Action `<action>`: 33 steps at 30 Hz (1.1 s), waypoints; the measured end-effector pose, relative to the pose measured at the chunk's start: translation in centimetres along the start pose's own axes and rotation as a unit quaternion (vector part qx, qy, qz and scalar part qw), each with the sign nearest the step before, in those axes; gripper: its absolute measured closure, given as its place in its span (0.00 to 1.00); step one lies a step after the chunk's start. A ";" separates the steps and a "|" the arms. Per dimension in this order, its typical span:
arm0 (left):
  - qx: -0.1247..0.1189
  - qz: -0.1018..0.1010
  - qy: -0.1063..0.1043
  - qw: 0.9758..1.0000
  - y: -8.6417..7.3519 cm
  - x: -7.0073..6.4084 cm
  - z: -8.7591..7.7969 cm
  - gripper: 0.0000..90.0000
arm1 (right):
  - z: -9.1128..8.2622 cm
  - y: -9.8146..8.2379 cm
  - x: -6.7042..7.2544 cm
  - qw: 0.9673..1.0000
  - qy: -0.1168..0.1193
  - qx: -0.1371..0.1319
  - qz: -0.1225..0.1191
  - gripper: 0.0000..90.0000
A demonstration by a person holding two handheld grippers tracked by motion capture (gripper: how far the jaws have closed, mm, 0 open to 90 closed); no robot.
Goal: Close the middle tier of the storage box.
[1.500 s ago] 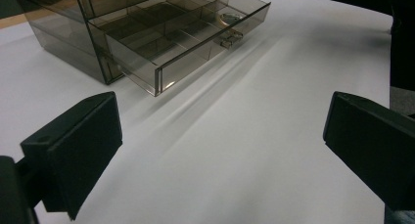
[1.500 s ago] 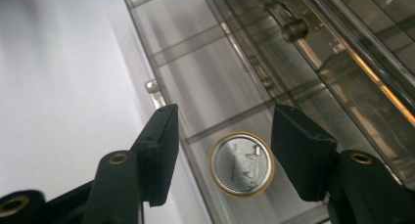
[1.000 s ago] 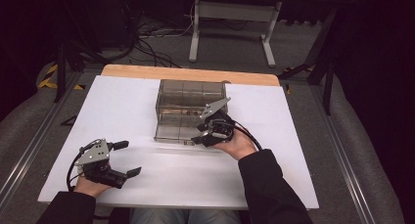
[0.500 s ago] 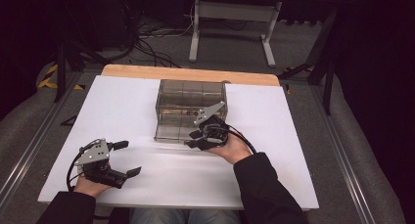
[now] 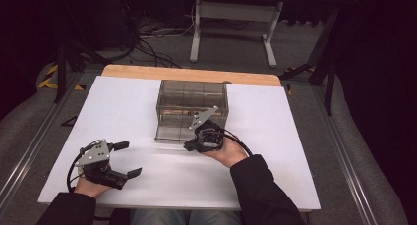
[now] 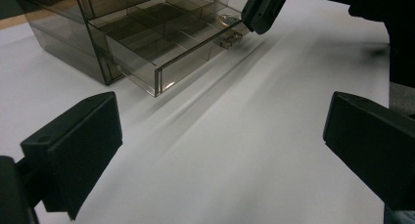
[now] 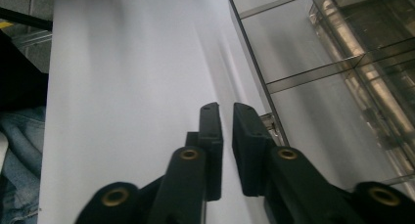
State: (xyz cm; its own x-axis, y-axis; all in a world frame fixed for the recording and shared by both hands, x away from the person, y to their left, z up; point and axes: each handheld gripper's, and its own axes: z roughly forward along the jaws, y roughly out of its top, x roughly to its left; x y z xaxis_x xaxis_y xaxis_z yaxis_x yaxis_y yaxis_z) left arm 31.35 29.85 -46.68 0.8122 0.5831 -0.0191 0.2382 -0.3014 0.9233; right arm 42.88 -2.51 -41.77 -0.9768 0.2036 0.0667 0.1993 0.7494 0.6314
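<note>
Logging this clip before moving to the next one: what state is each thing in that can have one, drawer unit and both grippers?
Smoky clear drawer unit: upright on the white table.
Bottom drawer: pulled partway out, its front compartments bare.
Right gripper: jaws just closed nearly together beside the drawer's front handle; whether they pinch it I cannot tell.
Left gripper: jaws wide open, nothing between them, resting low over the table.

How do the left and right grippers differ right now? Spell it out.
The left gripper has its jaws wide open. The right gripper has just been closing its jaws, which now stand shut with nothing seen between them. The left gripper sits near the table's front edge, and the right gripper is at the clear box's pulled-out drawer. Both are black and hand-held.
</note>
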 end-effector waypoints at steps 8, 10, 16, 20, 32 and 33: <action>-0.002 0.001 0.000 1.000 0.0 0.0 0.0 0.02 | 1.1 -0.3 -0.1 1.000 -0.001 0.009 0.003 1.00; -0.002 0.001 0.000 1.000 0.0 0.0 0.0 0.02 | 1.4 -0.4 -0.2 1.000 -0.002 0.011 0.004 1.00; -0.001 0.001 0.001 1.000 0.0 0.0 0.0 0.02 | 2.0 -0.7 -0.2 1.000 -0.006 0.019 0.007 1.00; -0.002 0.000 0.000 1.000 0.0 0.0 0.0 0.02 | 2.4 -0.9 -0.2 1.000 -0.008 0.024 0.009 1.00; -0.001 0.000 0.000 1.000 0.0 0.0 0.0 0.02 | 3.5 -1.4 -0.1 0.999 -0.026 0.045 0.006 1.00; -0.001 0.000 0.000 1.000 0.0 0.0 0.0 0.02 | 3.5 -1.4 0.0 0.998 -0.029 0.048 0.007 1.00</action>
State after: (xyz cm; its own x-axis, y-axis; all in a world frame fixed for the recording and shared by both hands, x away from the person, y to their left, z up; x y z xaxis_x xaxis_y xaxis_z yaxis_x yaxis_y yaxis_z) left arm 31.32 29.83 -46.69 0.8117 0.5837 -0.0196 0.2377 -0.2995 0.9240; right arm 42.87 -1.35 -45.41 -0.9682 0.2486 0.0290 0.2227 0.8028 0.5532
